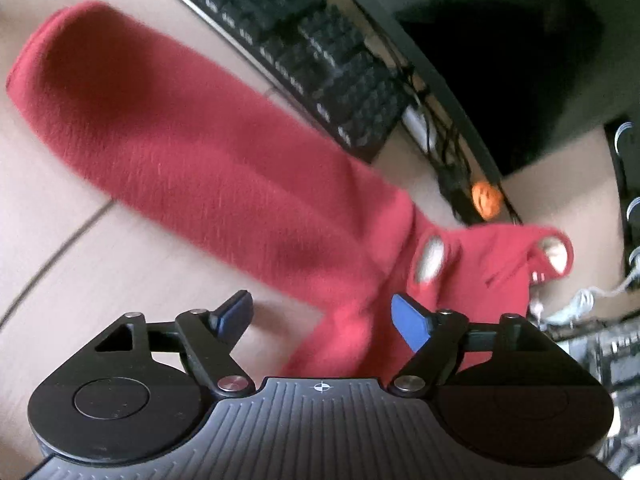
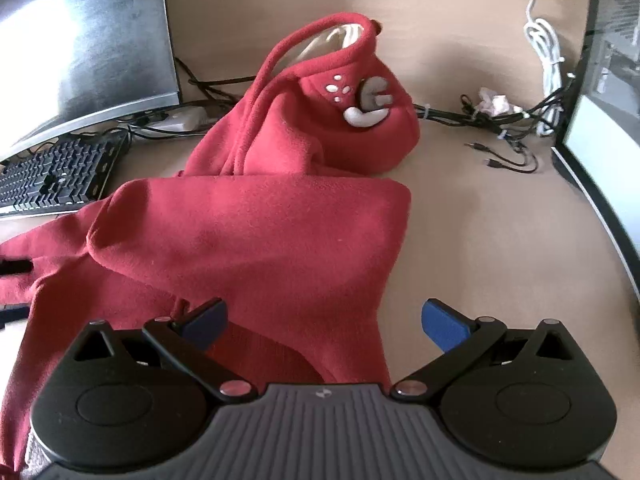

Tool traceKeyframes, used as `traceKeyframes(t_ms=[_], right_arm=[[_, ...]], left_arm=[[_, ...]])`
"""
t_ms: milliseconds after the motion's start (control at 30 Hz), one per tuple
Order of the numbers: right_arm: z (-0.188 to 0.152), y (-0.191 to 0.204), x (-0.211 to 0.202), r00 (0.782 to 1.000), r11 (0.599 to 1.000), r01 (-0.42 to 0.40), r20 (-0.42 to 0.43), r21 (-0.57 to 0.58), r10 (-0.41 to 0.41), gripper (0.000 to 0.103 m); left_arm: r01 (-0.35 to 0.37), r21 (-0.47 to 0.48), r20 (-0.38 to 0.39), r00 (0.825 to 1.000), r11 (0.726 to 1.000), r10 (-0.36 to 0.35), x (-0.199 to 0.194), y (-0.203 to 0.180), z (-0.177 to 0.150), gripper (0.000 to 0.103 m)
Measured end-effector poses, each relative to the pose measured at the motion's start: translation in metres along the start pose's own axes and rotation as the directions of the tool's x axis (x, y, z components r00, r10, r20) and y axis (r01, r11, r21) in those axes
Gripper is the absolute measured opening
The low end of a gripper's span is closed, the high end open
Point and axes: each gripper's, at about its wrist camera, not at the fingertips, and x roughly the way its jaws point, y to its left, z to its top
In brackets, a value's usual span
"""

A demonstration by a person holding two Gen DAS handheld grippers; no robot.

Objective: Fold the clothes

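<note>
A red fleece hooded garment [image 2: 248,224] lies on the tan desk [image 2: 480,240]. Its hood [image 2: 360,120], with white patches, sits at the far end. In the left wrist view a long red sleeve [image 1: 180,140] stretches to the upper left across the desk [image 1: 60,240]; the image is blurred. My left gripper [image 1: 324,316] is open, its blue pads just above the cloth near the sleeve's base, holding nothing. My right gripper [image 2: 322,320] is open over the garment's near edge, with cloth between and under its fingers, not pinched.
A black keyboard [image 1: 312,52] and a dark curved monitor [image 2: 80,48] stand beside the garment. Black cables [image 2: 500,124] and a white cord [image 2: 548,48] lie behind the hood. A small orange object [image 1: 486,198] sits among cables. A second screen edge [image 2: 600,160] is at the right.
</note>
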Motion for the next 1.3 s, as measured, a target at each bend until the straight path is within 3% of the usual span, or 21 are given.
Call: traceKeyframes(t_ms=[200,333,367,400,500,567,633,733,800,900,967,1067,1133,1233,1300], right_arm=[[-0.008,-0.006,-0.017,0.999,0.999,0.041,0.006,0.028,-0.041,0.103],[-0.018,-0.016,-0.026,0.997,0.996,0.073,0.004,0.051,-0.074,0.103],[-0.020,-0.019,-0.029,0.997,0.995,0.080,0.006,0.058,-0.080,0.103],[-0.022,-0.023,-0.032,0.996,0.994,0.084,0.010,0.068,-0.085,0.103],[-0.028,-0.035,-0.040,0.995,0.990,0.097,0.023,0.100,-0.100,0.103],[-0.030,-0.044,-0.043,0.994,0.986,0.105,0.029,0.128,-0.109,0.103],[-0.031,-0.053,-0.044,0.993,0.982,0.107,0.037,0.158,-0.114,0.103],[-0.034,-0.065,-0.044,0.993,0.975,0.100,0.049,0.198,-0.111,0.103],[-0.036,-0.073,-0.043,0.993,0.971,0.094,0.055,0.222,-0.109,0.103],[-0.039,-0.084,-0.040,0.993,0.964,0.090,0.056,0.249,-0.107,0.103],[-0.040,-0.090,-0.040,0.992,0.961,0.089,0.058,0.263,-0.108,0.103],[-0.040,-0.101,-0.043,0.991,0.957,0.092,0.069,0.275,-0.115,0.103],[-0.039,-0.107,-0.045,0.990,0.955,0.094,0.076,0.283,-0.120,0.103],[-0.035,-0.115,-0.046,0.990,0.953,0.083,0.089,0.290,-0.114,0.103],[-0.029,-0.117,-0.044,0.990,0.957,0.067,0.103,0.281,-0.100,0.103]], left_arm=[[-0.032,-0.153,0.168,0.984,0.988,0.058,0.000,0.021,0.038,0.082],[-0.062,-0.182,0.253,0.962,0.981,0.107,0.001,0.026,0.056,0.081],[-0.088,-0.177,0.281,0.950,0.980,0.136,0.001,0.024,0.059,0.076],[-0.108,-0.166,0.303,0.940,0.980,0.155,-0.001,0.023,0.061,0.062],[-0.176,-0.049,0.349,0.919,0.983,0.182,-0.005,0.003,0.060,0.027],[-0.209,0.098,0.393,0.906,0.973,0.155,-0.010,-0.023,0.054,0.025],[-0.220,0.245,0.428,0.898,0.944,0.099,-0.014,-0.053,0.046,0.020],[-0.178,0.434,0.421,0.907,0.883,-0.025,-0.024,-0.106,0.024,0.016],[-0.123,0.568,0.370,0.921,0.814,-0.119,-0.028,-0.143,-0.003,0.017],[-0.002,0.714,0.226,0.947,0.700,-0.228,-0.016,-0.192,-0.048,0.017],[0.054,0.775,0.140,0.957,0.630,-0.254,-0.001,-0.219,-0.077,0.017],[0.081,0.857,0.053,0.969,0.509,-0.243,0.029,-0.248,-0.120,0.018],[0.098,0.886,-0.009,0.981,0.453,-0.193,0.056,-0.256,-0.138,0.031],[0.138,0.900,-0.095,0.988,0.414,-0.121,0.073,-0.252,-0.154,0.052],[0.166,0.901,-0.134,0.985,0.401,-0.108,0.069,-0.243,-0.159,0.087]])
